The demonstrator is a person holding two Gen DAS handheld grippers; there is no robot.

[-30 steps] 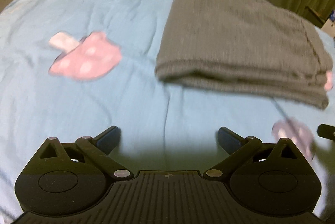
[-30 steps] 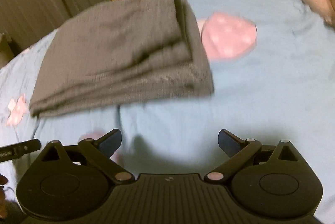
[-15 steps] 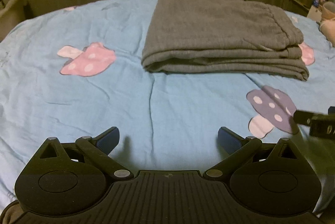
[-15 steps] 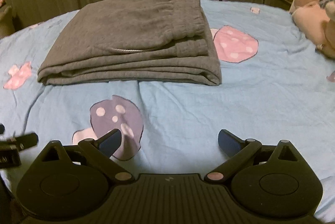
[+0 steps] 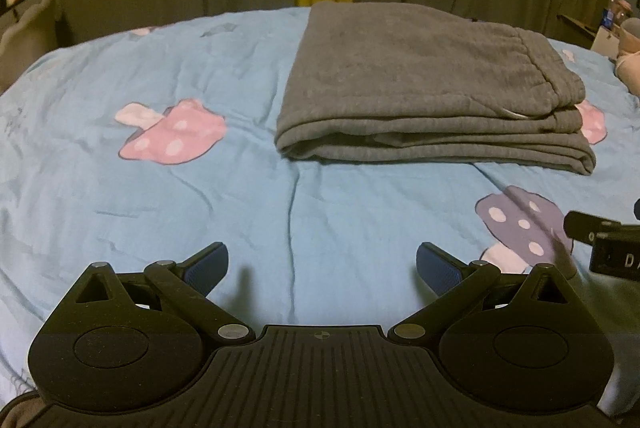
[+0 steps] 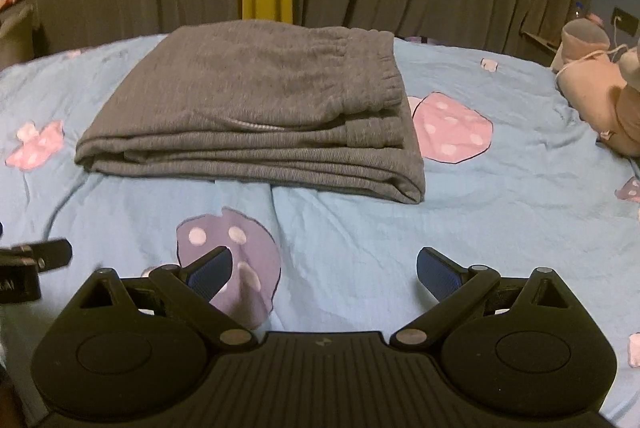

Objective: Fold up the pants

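grey pants (image 5: 424, 88) folded into a flat stacked rectangle — elastic waistband on top at its right end, layered edges facing the grippers. lies on bed (image 5: 200, 196), ahead of left gripper (image 5: 322, 264) and right gripper (image 6: 323, 268) — both spread wide, empty.

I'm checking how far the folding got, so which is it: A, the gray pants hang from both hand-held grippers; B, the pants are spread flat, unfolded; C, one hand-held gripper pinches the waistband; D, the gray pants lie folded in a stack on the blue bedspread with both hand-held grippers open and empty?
D: the gray pants lie folded in layers on the blue bedspread, apart from the open left hand-held gripper and right hand-held gripper.
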